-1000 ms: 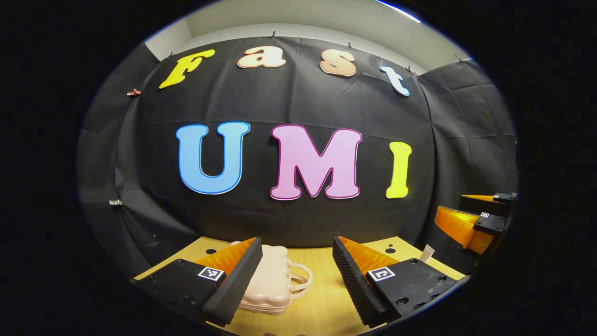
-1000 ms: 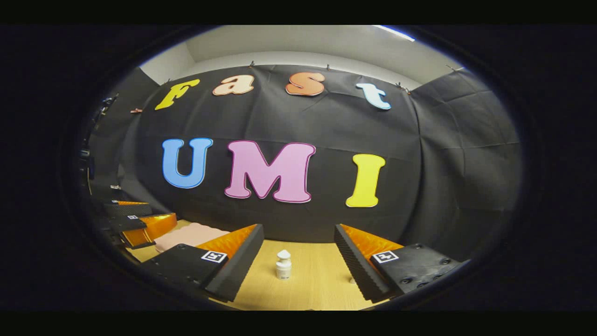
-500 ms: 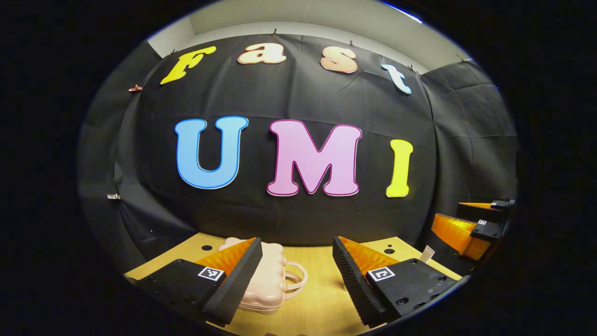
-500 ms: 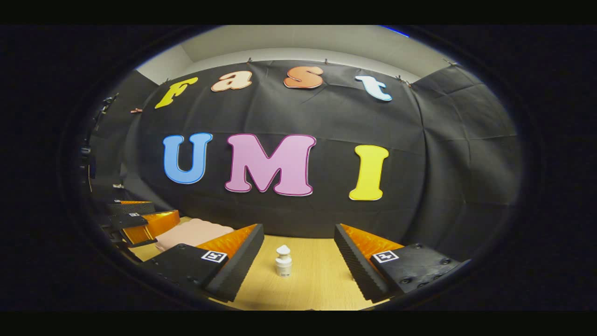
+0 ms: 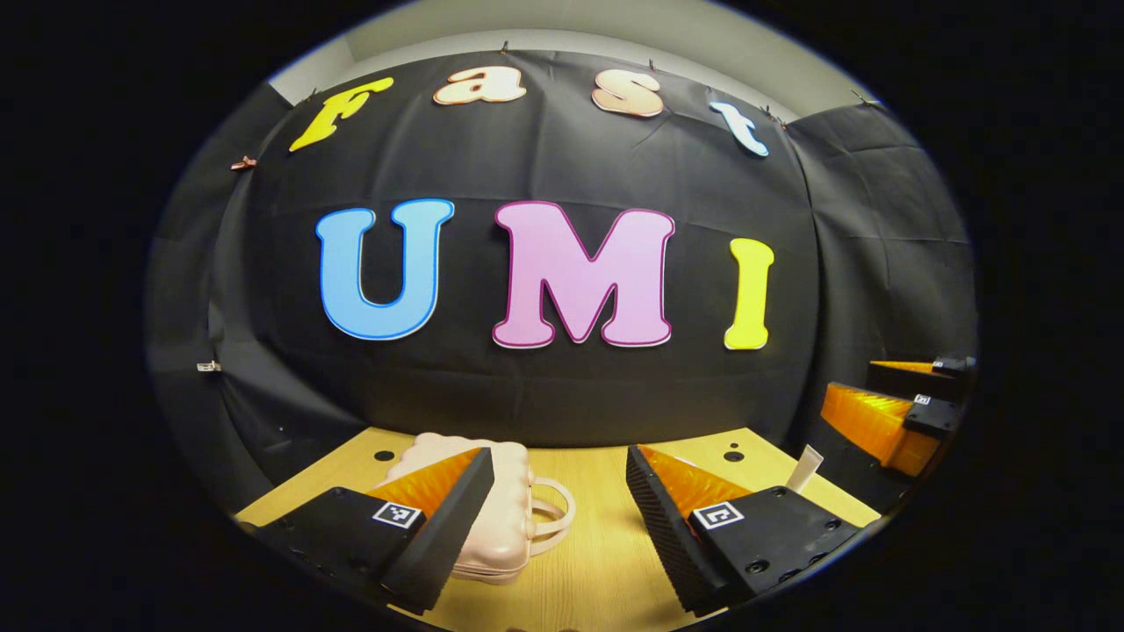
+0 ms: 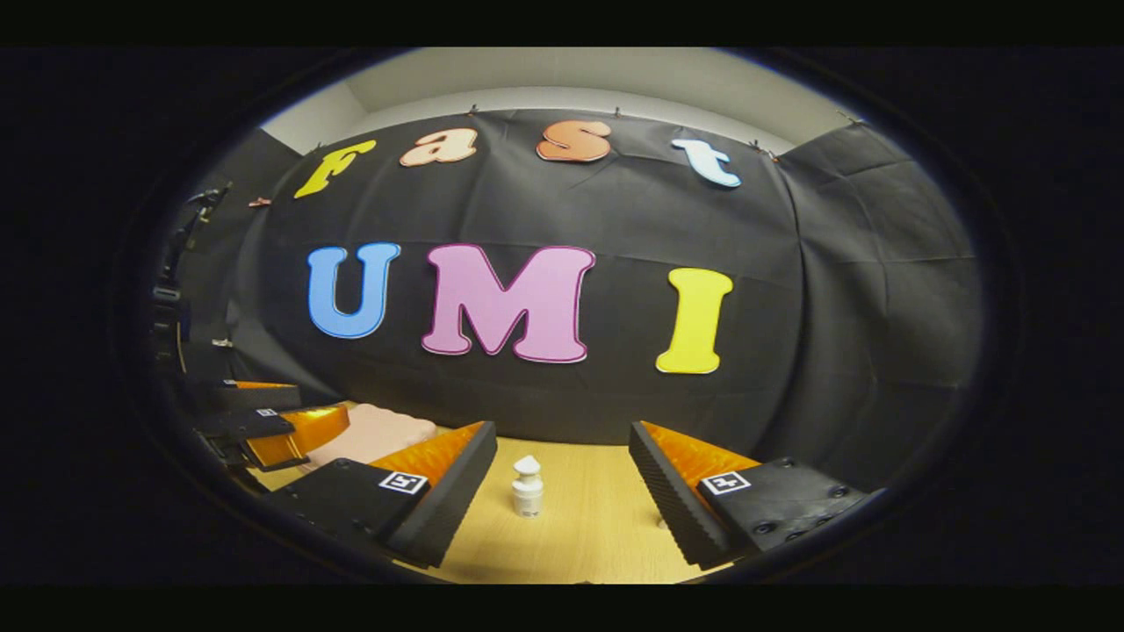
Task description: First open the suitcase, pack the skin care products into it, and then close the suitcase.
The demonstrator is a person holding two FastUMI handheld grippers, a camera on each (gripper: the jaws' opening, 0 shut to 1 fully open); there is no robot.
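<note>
pale pink ridged suitcase (image 5: 496, 518), white bottle (image 6: 527, 488), light wood-grain table (image 5: 597, 562).

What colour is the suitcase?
Pale pink; the suitcase shows best in the left gripper view.

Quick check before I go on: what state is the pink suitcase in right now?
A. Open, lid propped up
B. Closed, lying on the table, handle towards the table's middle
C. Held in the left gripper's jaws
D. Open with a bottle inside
B: in the left gripper view the suitcase lies shut on the table, and the left gripper is open, jaws off it.
</note>
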